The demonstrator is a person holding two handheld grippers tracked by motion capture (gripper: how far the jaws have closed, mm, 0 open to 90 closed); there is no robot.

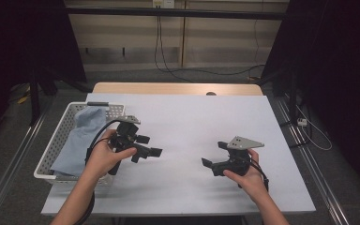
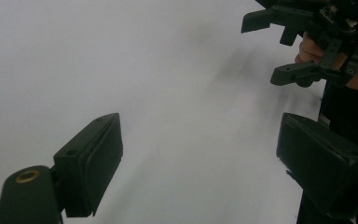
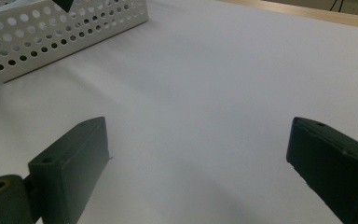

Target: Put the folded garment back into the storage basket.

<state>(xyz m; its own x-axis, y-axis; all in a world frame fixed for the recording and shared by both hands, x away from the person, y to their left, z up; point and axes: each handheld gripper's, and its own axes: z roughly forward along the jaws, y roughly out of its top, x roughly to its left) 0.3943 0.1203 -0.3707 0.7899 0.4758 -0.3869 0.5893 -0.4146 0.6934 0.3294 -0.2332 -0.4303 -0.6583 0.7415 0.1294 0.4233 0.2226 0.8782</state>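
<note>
In the high view, the left gripper (image 1: 155, 145) is hovering at the left-center of the frame, just right of a white perforated basket (image 1: 58, 140) that is sitting at the table's left edge. A pale blue cloth (image 1: 77, 138) is lying inside the basket, draped up against its far wall. The right gripper (image 1: 214, 155) is hanging at the lower right of center, pointing toward the left one, well apart from it. Both are standing released, with nothing between the jaws. The white tabletop (image 1: 192, 117) between them is bare.

In the left gripper view, the two black jaws are rising wide apart from the bottom corners over plain white surface; the other gripper (held in a hand) is showing at the upper right.

In the right gripper view, the jaws are likewise spread and empty, and the basket wall (image 3: 65, 35) is running across the upper left.

By my judgement, the work is sitting at its opening step: the cloth is not yet grasped. The next move is calling for the left gripper to swing back toward the basket, dip over the rim and pinch a fold.
</note>
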